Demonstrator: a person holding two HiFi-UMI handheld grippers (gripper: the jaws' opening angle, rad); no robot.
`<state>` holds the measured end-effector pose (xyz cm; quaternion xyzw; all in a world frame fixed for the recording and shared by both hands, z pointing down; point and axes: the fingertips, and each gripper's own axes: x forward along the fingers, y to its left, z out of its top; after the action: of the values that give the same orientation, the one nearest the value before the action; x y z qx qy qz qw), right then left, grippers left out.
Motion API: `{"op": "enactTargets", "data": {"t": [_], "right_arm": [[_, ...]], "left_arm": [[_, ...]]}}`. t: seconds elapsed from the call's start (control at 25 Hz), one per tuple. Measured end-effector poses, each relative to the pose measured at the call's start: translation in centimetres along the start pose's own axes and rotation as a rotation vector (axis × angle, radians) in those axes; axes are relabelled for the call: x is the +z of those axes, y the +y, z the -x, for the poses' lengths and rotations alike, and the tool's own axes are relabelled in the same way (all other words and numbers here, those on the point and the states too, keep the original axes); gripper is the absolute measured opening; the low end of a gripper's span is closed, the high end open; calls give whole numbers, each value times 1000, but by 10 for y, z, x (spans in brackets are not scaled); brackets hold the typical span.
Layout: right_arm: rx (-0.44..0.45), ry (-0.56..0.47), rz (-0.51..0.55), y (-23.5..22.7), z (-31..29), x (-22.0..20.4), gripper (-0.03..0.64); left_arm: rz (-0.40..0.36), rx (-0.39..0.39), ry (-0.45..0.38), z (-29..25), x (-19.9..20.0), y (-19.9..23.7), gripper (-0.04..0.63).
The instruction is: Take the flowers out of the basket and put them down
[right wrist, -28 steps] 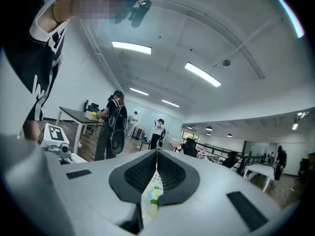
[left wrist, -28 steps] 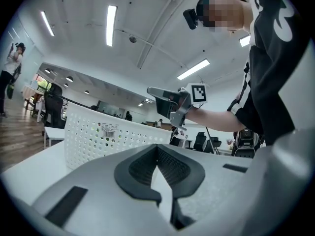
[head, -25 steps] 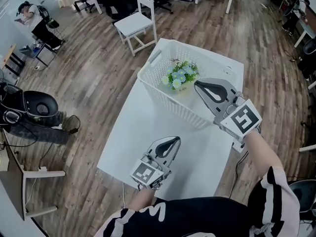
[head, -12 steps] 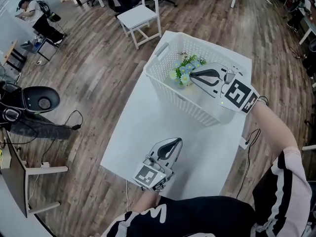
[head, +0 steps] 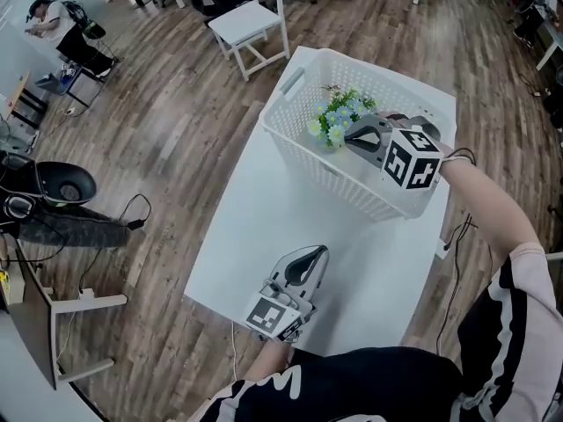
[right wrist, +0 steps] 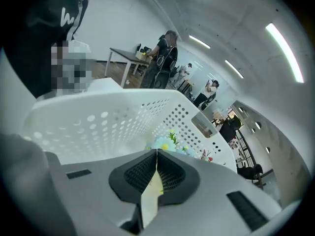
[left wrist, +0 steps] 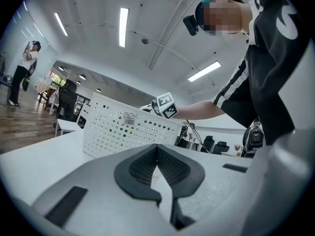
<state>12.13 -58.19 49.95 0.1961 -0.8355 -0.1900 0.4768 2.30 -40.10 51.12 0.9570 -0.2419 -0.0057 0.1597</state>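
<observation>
The flowers (head: 340,117) in the basket (head: 308,170) look light and soft, probably artificial — best pinched low at the stems; the right gripper (head: 349,136) beside them is closed, empty.

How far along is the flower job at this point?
Nothing looks done yet: the flowers sit inside the basket, none on the table. In hand: the right gripper is down in the basket, jaws shut and empty, tips close by the flowers. The left gripper is shut above the table. Left: open, grasp the flowers, lift them out, set them down.
</observation>
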Motion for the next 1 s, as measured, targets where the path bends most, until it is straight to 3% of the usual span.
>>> {"op": "enactTargets", "data": {"t": [0.44,0.68,1.0], "right_arm": [[48,164,115,5,-40,-33,18],[25,187,115,-2,-53,-41,20],[58,239,165,7,-61,-55,21]], "left_arm": [[26,7,4,6,-13,4,3],[33,20,19,7,-20,9,3],[45,-7,16,7,-28,2,3]]}}
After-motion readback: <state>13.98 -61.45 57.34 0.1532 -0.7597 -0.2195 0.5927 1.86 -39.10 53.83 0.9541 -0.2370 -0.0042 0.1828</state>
